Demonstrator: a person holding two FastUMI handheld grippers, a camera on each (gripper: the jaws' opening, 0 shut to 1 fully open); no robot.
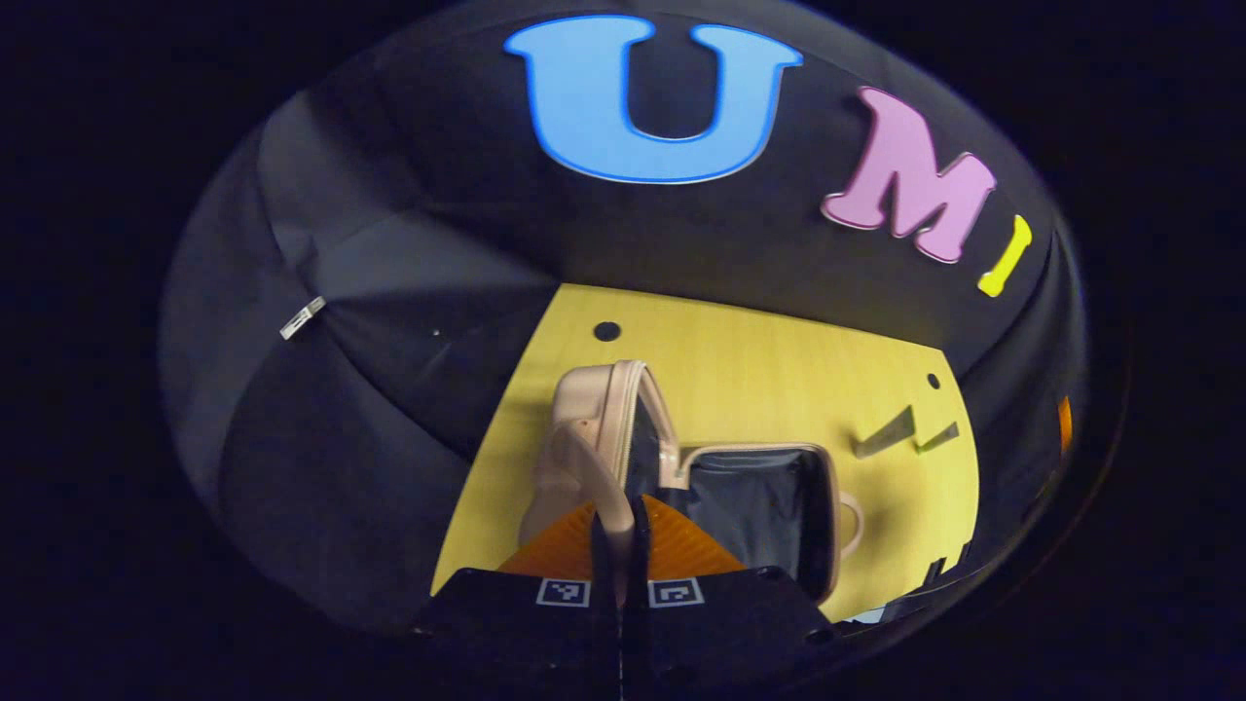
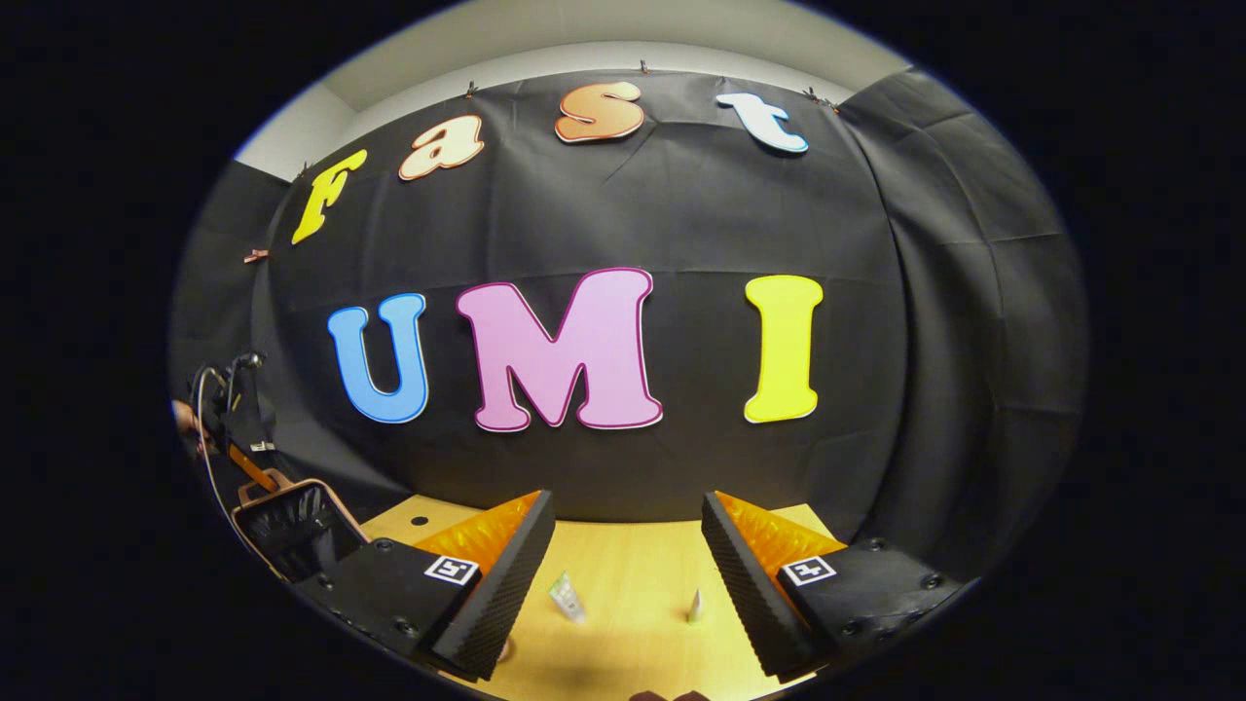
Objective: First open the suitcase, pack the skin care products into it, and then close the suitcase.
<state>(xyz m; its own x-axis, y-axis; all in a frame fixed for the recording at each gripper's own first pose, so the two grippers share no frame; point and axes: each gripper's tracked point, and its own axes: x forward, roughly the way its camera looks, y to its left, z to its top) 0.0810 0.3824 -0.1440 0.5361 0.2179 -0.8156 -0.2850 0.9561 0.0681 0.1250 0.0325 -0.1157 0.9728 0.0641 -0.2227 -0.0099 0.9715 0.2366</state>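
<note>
**Suitcase open, left tongs pinching its lid**

Beige hard-shell suitcase (image 1: 681, 467) lies open on the pale wood-grain worktop (image 1: 779, 370), rounded corners, dark glossy lining inside the base. Lid stands upright at the suitcase's left side. Left tongs (image 1: 616, 545) clenched on the lid's thin edge, both ribbed fingers (image 1: 672, 545) pressing it. Beyond the suitcase's right side, well apart, two flat tube-shaped skin care products (image 1: 888, 434) lie on the worktop. In the right gripper view, right tongs (image 2: 623, 574) released, jaws wide apart, ridged pads (image 2: 506, 584), hovering over the worktop; two small tubes (image 2: 568, 596) lie between the fingers, well right of the suitcase.
</note>
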